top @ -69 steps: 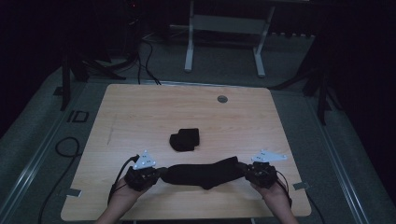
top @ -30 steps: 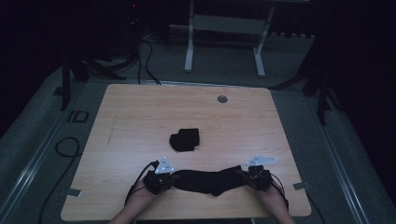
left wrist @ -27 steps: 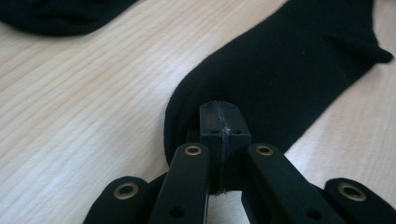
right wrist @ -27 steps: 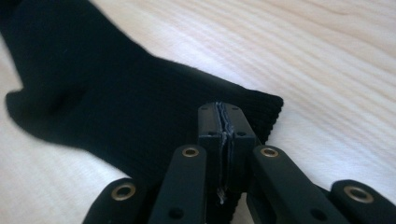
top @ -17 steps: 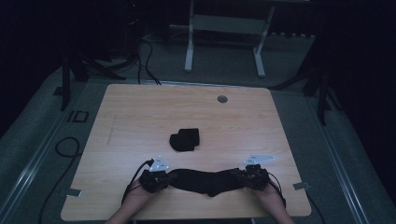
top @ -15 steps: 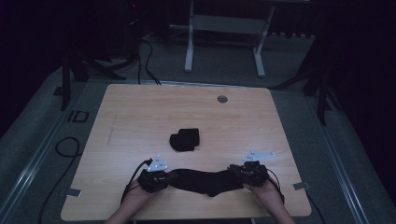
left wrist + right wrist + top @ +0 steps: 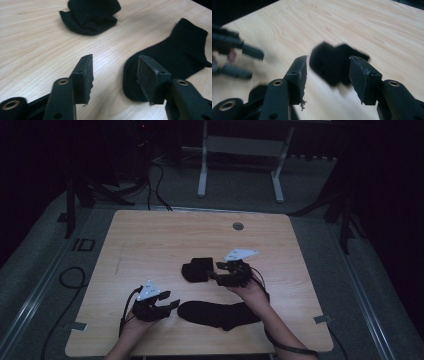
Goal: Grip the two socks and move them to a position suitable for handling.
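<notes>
A flat black sock lies stretched out near the table's front edge, and in the left gripper view this sock is to the right of the jaws. A bundled black sock sits mid-table. My left gripper rests just left of the flat sock's end; its jaws have just been opening and hold nothing. My right gripper hovers just right of the bundled sock, which lies beyond its gap. Its jaws have also just been opening and are empty.
The wooden table has a round grommet near its far edge. Cables trail from both grippers over the front edge. A metal stand and cables stand on the dark floor beyond the table.
Both grippers let go of the flat sock's ends, which now lies loose. The right gripper moved up and away toward the bundled sock. The left gripper drew back slightly to the left.
</notes>
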`<state>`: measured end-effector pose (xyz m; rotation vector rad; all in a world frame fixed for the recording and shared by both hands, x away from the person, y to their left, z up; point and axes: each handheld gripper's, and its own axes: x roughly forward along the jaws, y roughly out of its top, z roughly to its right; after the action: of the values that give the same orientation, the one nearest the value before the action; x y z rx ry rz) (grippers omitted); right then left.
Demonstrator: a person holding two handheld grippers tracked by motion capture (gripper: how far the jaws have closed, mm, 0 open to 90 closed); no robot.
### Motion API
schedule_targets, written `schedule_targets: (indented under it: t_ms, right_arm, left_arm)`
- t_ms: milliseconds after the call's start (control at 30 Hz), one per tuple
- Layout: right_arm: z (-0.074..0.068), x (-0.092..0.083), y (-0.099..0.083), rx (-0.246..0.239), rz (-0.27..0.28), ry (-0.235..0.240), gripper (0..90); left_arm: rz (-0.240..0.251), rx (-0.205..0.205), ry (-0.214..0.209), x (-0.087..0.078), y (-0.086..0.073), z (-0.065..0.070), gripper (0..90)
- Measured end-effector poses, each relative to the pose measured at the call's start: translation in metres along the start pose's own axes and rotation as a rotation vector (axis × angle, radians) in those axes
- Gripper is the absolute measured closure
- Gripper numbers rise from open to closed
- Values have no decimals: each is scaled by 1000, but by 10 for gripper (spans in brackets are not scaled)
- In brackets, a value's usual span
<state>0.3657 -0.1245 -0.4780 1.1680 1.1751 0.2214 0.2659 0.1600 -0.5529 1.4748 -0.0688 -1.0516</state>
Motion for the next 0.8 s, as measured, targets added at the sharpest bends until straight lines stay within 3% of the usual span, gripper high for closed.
schedule_targets:
  t_ms: [100, 233, 267, 300, 467, 500, 533, 567, 600, 667, 733, 767, 800]
  right_arm:
    - [5, 31, 12, 24, -28, -5, 400]
    - [11, 78, 10, 80, -125, -33, 311]
    - [11, 78, 10, 80, -125, -33, 311]
    - [10, 92, 7, 69, -150, -72, 298]
    - [14, 117, -1, 65, -211, -120, 295]
    - [12, 122, -4, 35, -218, -130, 337]
    - [12, 122, -4, 35, -218, -130, 337]
    - [9, 122, -4, -2, -217, -135, 408]
    - [9, 122, -4, -2, -217, -135, 408]
    - [5, 120, -6, -16, -213, -123, 574]
    - [4, 119, -7, -16, -205, -111, 671]
    - [4, 119, -7, -16, -205, -111, 671]
    - [2, 119, -8, -25, -202, -97, 745]
  left_arm:
    - [4, -6, 7, 1, -1, 0, 417]
    - [1, -15, 16, 1, -2, -2, 394]
    - [1, -21, 19, 1, -2, -3, 394]
    - [-1, -26, 18, 1, -3, -5, 394]
    - [-4, -31, 25, 1, -4, -6, 394]
    - [-2, -28, 30, 1, -4, -5, 394]
    - [-1, -30, 30, 1, -3, -6, 394]
    - [1, -31, 30, 1, -3, -6, 394]
    - [1, -33, 32, 1, -3, -6, 394]
    - [3, -38, 33, 1, -2, -7, 394]
    - [9, -46, 39, 0, -1, -8, 395]
    - [10, -50, 40, -1, -1, -8, 395]
    - [12, -52, 42, -1, 0, -8, 396]
